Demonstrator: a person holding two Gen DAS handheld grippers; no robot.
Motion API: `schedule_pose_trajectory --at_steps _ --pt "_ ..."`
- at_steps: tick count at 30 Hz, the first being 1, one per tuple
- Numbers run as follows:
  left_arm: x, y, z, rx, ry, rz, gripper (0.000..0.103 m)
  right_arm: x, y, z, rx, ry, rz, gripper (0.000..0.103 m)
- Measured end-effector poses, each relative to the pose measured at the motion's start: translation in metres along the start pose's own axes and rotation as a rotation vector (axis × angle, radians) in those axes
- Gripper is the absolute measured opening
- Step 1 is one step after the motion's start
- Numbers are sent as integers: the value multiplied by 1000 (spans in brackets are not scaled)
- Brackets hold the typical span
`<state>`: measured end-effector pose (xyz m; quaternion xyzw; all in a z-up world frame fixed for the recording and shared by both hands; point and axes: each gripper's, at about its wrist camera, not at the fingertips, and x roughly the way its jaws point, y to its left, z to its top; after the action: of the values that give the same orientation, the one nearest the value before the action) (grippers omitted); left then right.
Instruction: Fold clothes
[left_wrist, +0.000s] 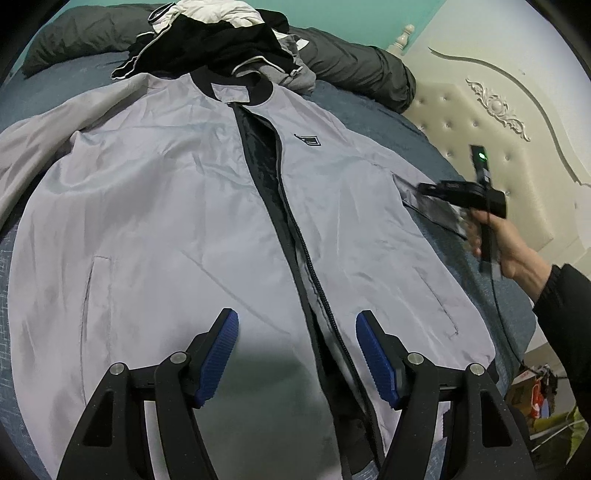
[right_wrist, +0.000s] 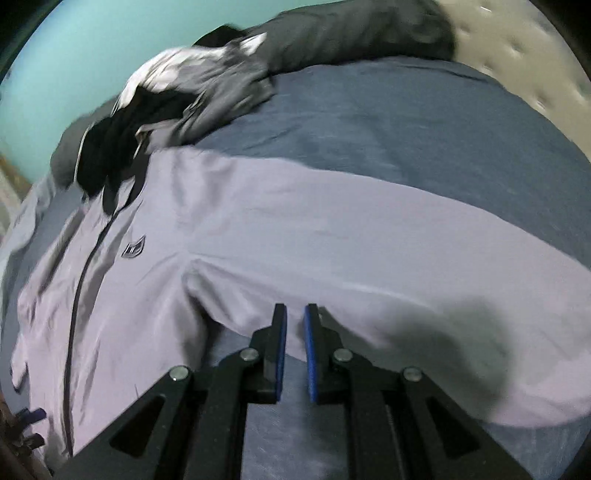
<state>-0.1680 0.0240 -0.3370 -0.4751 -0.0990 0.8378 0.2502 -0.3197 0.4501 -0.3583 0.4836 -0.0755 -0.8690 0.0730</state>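
Lying flat on the blue bed (left_wrist: 369, 107), the grey jacket (left_wrist: 166, 206) is facing up, zipper partly undone. Left gripper (left_wrist: 297, 354) is hovering over the hem, jaws spread. Right gripper (right_wrist: 294, 350) is resting at the sleeve (right_wrist: 369, 266), jaws nearly together, probably pinching nothing.

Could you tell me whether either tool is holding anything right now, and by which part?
Left tool: open above the jacket, holding nothing. Right tool: nearly closed at the sleeve's edge; a grip cannot be told.
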Motion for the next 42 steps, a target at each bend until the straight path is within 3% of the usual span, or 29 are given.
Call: schedule_pose_trajectory --at_steps 7,12,21,26,30,38,42 --pt "-3 4 -2 -3 -1 -3 71 41 22 -8 8 81 -19 9" --pt "-7 7 -2 -7 -12 -15 71 34 27 -18 -27 73 -29 9" --pt "-22 21 1 -43 -35 0 71 31 13 -17 25 48 -61 9" --pt "-36 32 5 -75 -56 11 71 -3 7 -28 119 -29 -37 9" --pt "-48 42 9 -101 -75 21 71 -39 27 -41 107 -112 21 9" --pt "-97 85 21 -118 -72 147 72 -91 90 -74 90 -207 171 12" --pt "-127 129 23 -140 -43 264 72 -101 118 -97 102 -212 243 18"
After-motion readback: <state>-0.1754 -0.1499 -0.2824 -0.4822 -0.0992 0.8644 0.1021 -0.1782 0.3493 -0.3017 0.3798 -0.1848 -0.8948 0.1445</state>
